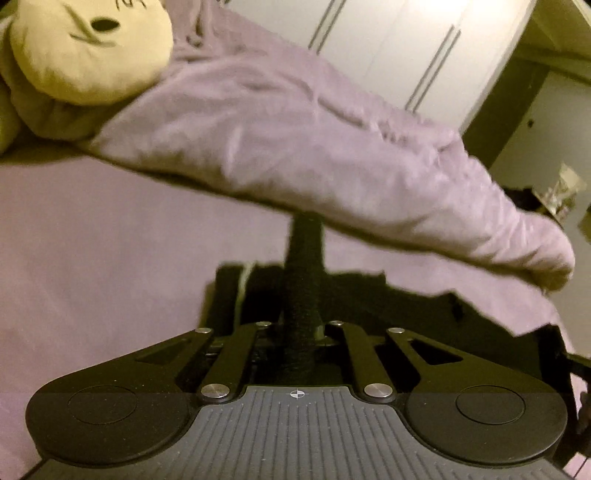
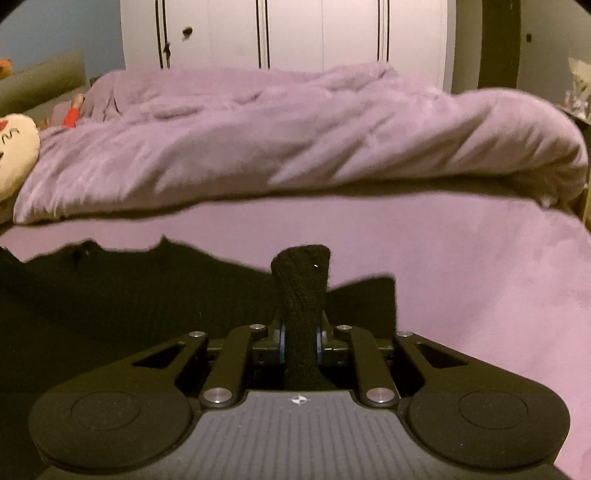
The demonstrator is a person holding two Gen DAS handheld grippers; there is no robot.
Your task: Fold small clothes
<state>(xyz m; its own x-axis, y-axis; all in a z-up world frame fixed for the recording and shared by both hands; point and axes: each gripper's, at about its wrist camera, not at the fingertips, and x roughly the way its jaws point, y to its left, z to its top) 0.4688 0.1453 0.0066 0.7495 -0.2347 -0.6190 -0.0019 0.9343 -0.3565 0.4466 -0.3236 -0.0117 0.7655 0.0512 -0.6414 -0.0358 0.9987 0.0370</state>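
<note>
A black knit garment (image 1: 369,299) lies spread on the purple bed sheet (image 1: 92,240). My left gripper (image 1: 301,325) is shut on a pinched fold of it, which stands up between the jaws. In the right wrist view the same black garment (image 2: 110,295) spreads to the left, and my right gripper (image 2: 301,332) is shut on another bunched fold that sticks up between the jaws. Both grippers are low over the sheet. The fingertips are hidden by the fabric.
A rumpled purple duvet (image 2: 277,140) lies across the far side of the bed, also seen in the left wrist view (image 1: 277,129). A cream plush pillow (image 1: 92,48) sits at the left. White wardrobe doors (image 2: 288,33) stand behind the bed.
</note>
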